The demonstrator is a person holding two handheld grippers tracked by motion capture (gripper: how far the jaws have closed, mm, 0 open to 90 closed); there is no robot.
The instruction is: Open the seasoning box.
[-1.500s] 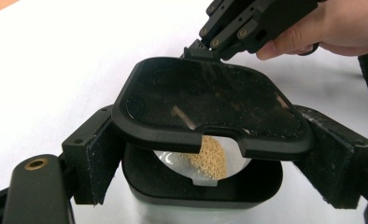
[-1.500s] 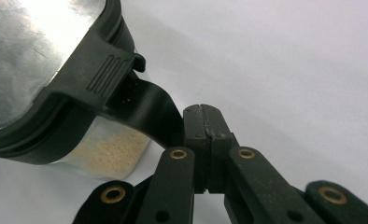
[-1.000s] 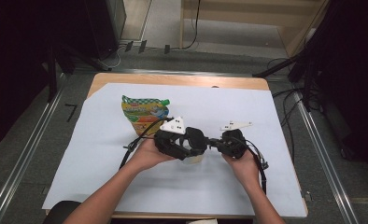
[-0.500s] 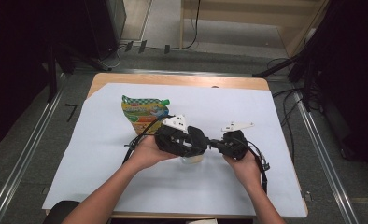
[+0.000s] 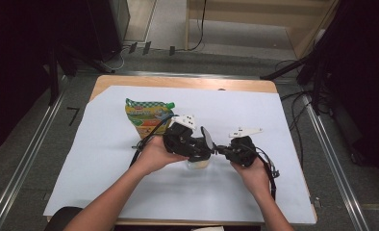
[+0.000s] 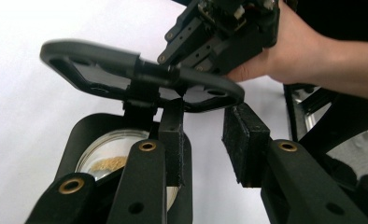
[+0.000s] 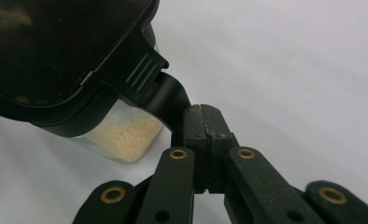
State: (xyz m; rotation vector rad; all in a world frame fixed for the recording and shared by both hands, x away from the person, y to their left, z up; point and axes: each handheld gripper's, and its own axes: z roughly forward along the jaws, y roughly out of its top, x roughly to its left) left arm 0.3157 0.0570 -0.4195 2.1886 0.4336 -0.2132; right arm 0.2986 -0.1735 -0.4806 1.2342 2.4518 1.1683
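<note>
What has just changed is the left gripper (image 6: 208, 135): its jaws have been closing and now stand partly drawn in right at the jar (image 6: 107, 158). In the left gripper view the near pad sits against the jar's black collar, the other pad is out to the side, and only white sheet (image 5: 274, 120) shows between them, so we read it as not yet pressing on anything. We cannot tell which part of the jar it means to take. The jar itself, a small clear one (image 7: 126, 135) with tan grains in the bottom, stands on the sheet between the two hands in the high view (image 5: 198, 163). A green and yellow snack pouch (image 5: 146, 115) lies beyond it on the left gripper's side. The right gripper (image 7: 203, 121) is fully closed, its pads pinched on the black tab (image 7: 166, 98) at the edge of the jar's lid (image 7: 56, 56), and it holds that lid tilted up above the jar's mouth, as the left gripper view shows (image 6: 126, 70). To our eye the lid is already swung open, and the left jaws drawing in suggest the next concern is steadying the jar – if they settle on the collar, the jar is braced while the lid is worked. The risk is that a jaw nudges the light jar sideways and spills the grains – the approach should stay gentle.
</note>
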